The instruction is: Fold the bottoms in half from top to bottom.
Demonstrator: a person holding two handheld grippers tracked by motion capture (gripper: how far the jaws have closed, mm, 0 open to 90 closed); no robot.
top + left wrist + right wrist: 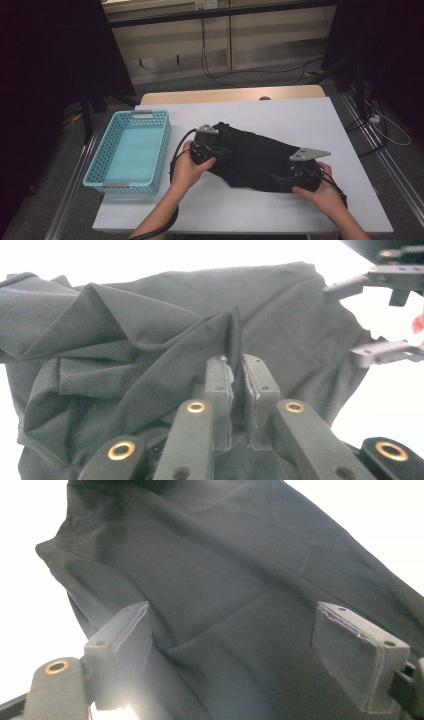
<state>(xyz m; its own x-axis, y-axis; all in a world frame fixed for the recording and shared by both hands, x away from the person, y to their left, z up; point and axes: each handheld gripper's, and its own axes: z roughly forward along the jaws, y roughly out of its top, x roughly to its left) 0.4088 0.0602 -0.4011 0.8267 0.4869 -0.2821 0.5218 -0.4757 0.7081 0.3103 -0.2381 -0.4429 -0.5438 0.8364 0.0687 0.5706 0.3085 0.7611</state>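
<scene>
Your left gripper point(237, 390) has its jaws pinched on a fold of the black garment point(255, 157), crumpled mid-table; your right gripper point(250, 645) stands wide apart over it. Folding looks barely begun; the blue basket point(160, 150) waits empty.

Blue basket point(129, 150) well left of the black cloth point(255, 155); bare table point(300, 115) beyond and right.

Left gripper point(238, 390) clamped, right gripper point(250, 645) agape

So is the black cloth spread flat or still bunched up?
Bunched: the black cloth lies in folds and ridges, and the left gripper pinches one ridge.
</scene>
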